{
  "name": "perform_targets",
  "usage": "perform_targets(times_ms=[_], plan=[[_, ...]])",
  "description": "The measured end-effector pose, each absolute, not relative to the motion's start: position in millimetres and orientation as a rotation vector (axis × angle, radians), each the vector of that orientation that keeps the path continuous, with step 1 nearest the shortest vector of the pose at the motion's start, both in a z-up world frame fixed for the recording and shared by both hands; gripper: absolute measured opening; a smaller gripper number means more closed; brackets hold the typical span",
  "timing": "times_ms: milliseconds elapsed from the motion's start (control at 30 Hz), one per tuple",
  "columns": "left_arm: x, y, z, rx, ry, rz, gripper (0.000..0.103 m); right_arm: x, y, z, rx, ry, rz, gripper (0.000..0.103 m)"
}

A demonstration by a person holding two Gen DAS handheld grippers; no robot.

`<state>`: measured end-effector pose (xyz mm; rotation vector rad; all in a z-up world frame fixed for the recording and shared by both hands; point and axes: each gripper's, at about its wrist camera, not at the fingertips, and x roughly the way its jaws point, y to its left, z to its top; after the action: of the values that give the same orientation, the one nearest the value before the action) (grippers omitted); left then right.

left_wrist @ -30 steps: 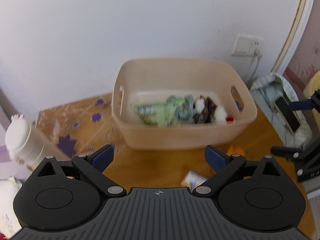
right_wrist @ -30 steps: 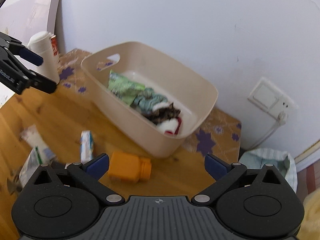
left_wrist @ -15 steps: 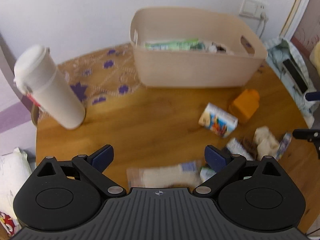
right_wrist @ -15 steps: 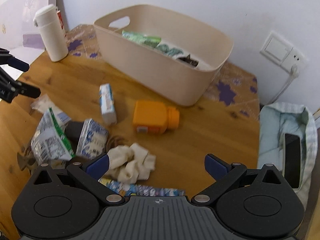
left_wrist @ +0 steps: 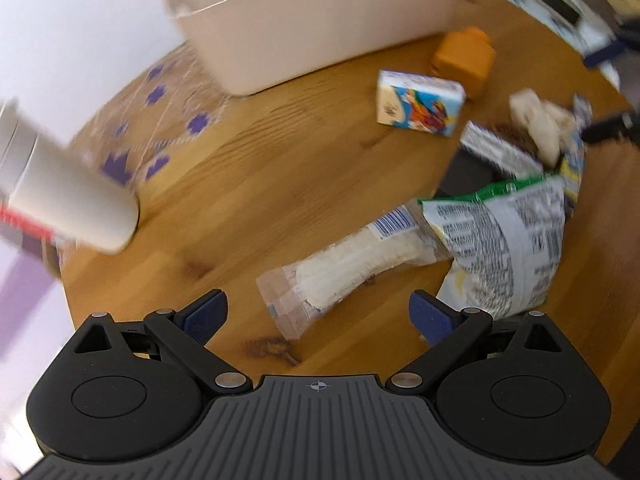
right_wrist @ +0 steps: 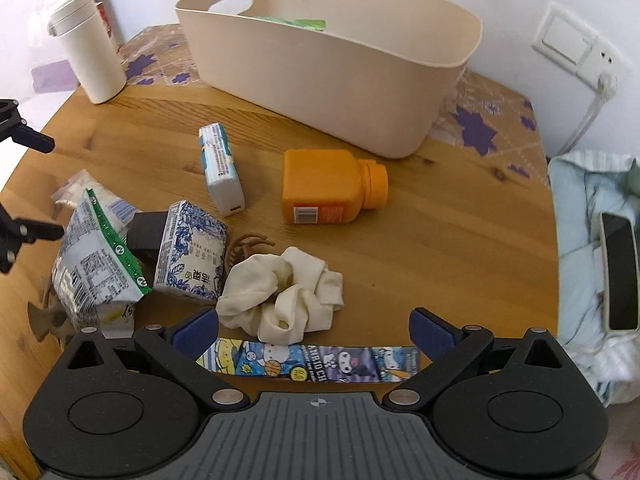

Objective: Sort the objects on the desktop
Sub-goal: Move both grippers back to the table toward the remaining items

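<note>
A beige basket (right_wrist: 332, 64) stands at the back of the round wooden table (right_wrist: 460, 208), with green packets inside. In front of it lie an orange bottle (right_wrist: 324, 186), a small carton (right_wrist: 222, 168), a blue-and-white tissue pack (right_wrist: 190, 256), a crumpled silver-green bag (right_wrist: 96, 264), a brown hair claw (right_wrist: 248, 244) and a white scrunchie (right_wrist: 280, 296). My right gripper (right_wrist: 314, 326) is open just above a cartoon-printed strip packet (right_wrist: 308, 364). My left gripper (left_wrist: 318, 316) is open over a clear packet of white contents (left_wrist: 348, 264), beside the silver-green bag (left_wrist: 504, 240).
A white tumbler (right_wrist: 88, 46) stands at the table's back left on a purple-flowered mat (right_wrist: 476, 128). Right of the table, a phone (right_wrist: 620, 272) lies on pale cloth. A wall socket (right_wrist: 576, 46) with a cable is behind. The left gripper's fingers (right_wrist: 36, 232) show at the left edge.
Both grippers have drawn back from the basket and tilted down toward the table. The loose items now lie close under them. Both stayed open.
</note>
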<state>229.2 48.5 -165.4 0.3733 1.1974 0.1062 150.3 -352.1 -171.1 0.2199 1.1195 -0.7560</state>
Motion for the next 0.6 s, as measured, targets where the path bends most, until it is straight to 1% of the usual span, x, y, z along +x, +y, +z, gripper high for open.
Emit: perform_targets(times_ms=[233, 267, 400, 433, 467, 567, 600], plan=[[237.7, 32.6, -182.3, 0.639, 1.177, -0.049, 0.099, 154.1, -359.0, -184.5, 0.289, 1.118, -0.774, 0.103], [240.0, 31.9, -184.3, 0.6, 1.154, -0.019, 0.099, 154.7, -360.5, -186.1, 0.297, 1.115, -0.78, 0.103], [252.4, 35.0, -192.2, 0.61, 1.174, -0.05, 0.099, 155.8, -365.7, -192.8, 0.348, 1.098, -0.794, 0.103], [255.4, 36.5, -194.3, 0.597, 1.183, -0.051, 0.099, 155.3, -366.4, -194.5, 0.362, 1.093, -0.794, 0.1], [258.5, 37.6, -196.8, 0.586, 1.192, -0.052, 0.099, 154.4, -367.3, -196.4, 0.378, 1.089, -0.791, 0.094], [265.0, 42.4, -202.8, 0.537, 1.227, -0.075, 0.099, 149.5, -370.7, -200.5, 0.437, 1.074, -0.795, 0.082], [265.9, 44.0, -203.0, 0.516, 1.227, -0.089, 0.098, 147.0, -371.9, -201.4, 0.46, 1.065, -0.795, 0.079]])
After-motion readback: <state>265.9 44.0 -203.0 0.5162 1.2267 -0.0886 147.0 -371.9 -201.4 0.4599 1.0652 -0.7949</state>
